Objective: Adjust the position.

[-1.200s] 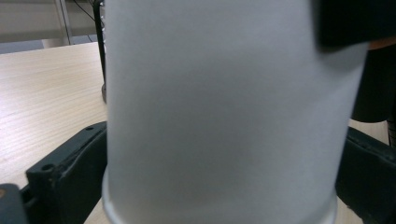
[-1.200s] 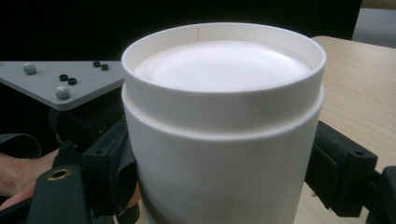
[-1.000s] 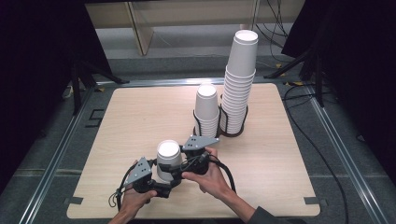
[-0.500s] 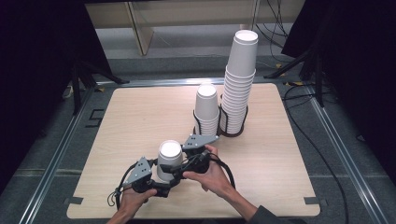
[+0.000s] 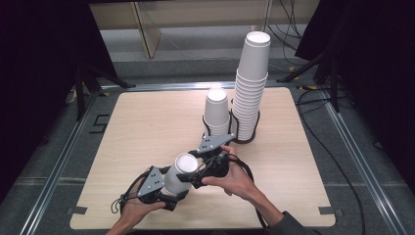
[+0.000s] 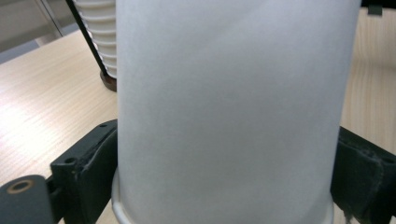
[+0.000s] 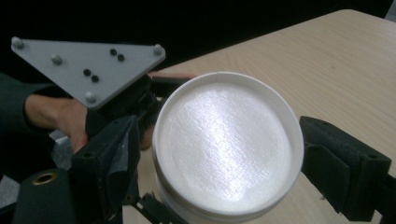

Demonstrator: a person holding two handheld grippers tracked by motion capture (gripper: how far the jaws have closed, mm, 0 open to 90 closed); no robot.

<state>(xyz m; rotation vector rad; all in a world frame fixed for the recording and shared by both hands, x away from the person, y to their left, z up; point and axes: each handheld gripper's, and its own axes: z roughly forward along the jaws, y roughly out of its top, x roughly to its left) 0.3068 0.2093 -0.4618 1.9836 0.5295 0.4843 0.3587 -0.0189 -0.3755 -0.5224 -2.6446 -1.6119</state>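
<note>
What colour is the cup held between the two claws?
Plain white, no print: the cup shows best in the left gripper view.

A pale wood table (image 5: 147, 122) with rounded corners sits in the middle of the room, ringed by a metal rail frame (image 5: 58, 161) on a grey carpet floor (image 5: 372, 176). Beyond the table's far edge a light wooden cabinet (image 5: 195, 14) stands along the back, its lower panel bright under the light. Dark drapes (image 5: 34, 73) hang off the left edge, more darkness off the right. Black cables (image 5: 337, 152) snake over the floor past the right edge, and black stand legs (image 5: 93, 81) splay near the far left corner.
</note>
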